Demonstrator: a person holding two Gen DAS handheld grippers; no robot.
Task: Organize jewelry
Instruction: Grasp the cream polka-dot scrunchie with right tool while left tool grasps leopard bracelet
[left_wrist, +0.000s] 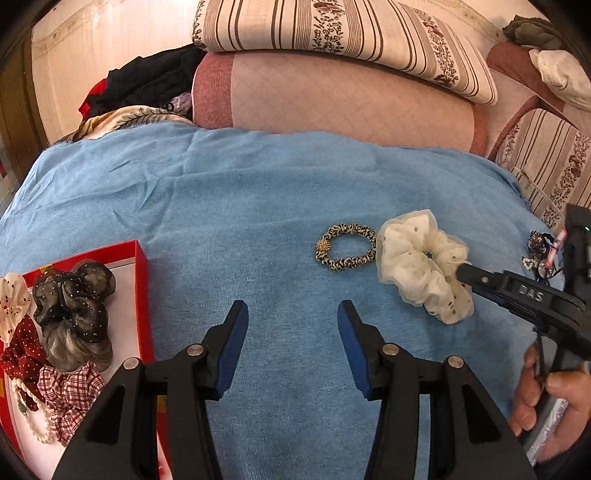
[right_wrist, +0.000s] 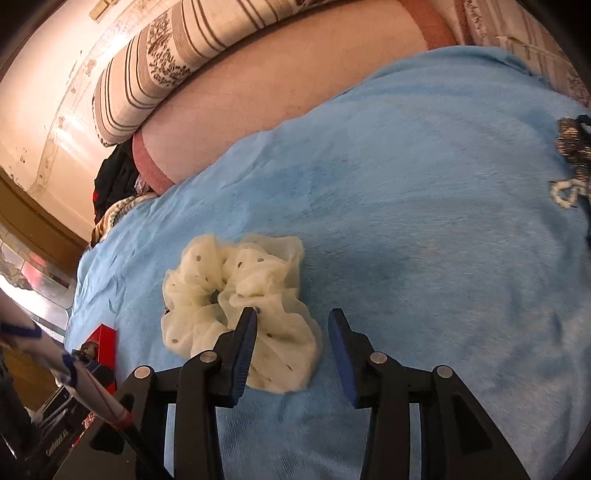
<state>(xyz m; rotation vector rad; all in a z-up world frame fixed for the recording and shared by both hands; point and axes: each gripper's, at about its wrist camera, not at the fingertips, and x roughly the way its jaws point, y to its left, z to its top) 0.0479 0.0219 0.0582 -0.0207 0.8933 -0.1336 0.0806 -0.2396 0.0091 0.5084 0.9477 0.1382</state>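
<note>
Right claw (right_wrist: 291, 314): fingers apart, nothing gripped; its left finger (right_wrist: 245, 332) overlaps the near edge of the cream scrunchie, while its other finger stands over bare cloth. Whether the pad touches the fabric cannot be told.
Left claw (left_wrist: 293, 306): fingers apart and empty, poised over bare blue cloth, between the red box and the loose pieces.
Cream scrunchie (left_wrist: 424, 262): sheer, dotted, ruffled; lies flat on the blue blanket, just beside the striped hair tie. From the left wrist view the right claw's black tip reaches in over its right edge.
Striped hair tie (left_wrist: 346, 247): black-and-cream band with a gold bead, lying as an open ring to the left of the scrunchie, nearly touching it.
Red box (left_wrist: 142, 291): shallow, white-lined, at the blanket's left edge; holds a dark sheer scrunchie (left_wrist: 74, 295), a red dotted one, a checked one, a cream patterned one and a string of pearls (left_wrist: 35, 413).
Small pile (right_wrist: 570, 162): glittery and beaded pieces at the far right of the blanket, well apart from the box; details too small to tell.
Blue blanket (left_wrist: 240, 206): spread over a bed.
Hand (left_wrist: 546, 398): bare fingers wrapped around the right claw's handle.
Background: pink quilted bolster (left_wrist: 332, 103) topped by a striped floral cushion (left_wrist: 332, 29); dark clothing (left_wrist: 147, 81) heaped at left.
</note>
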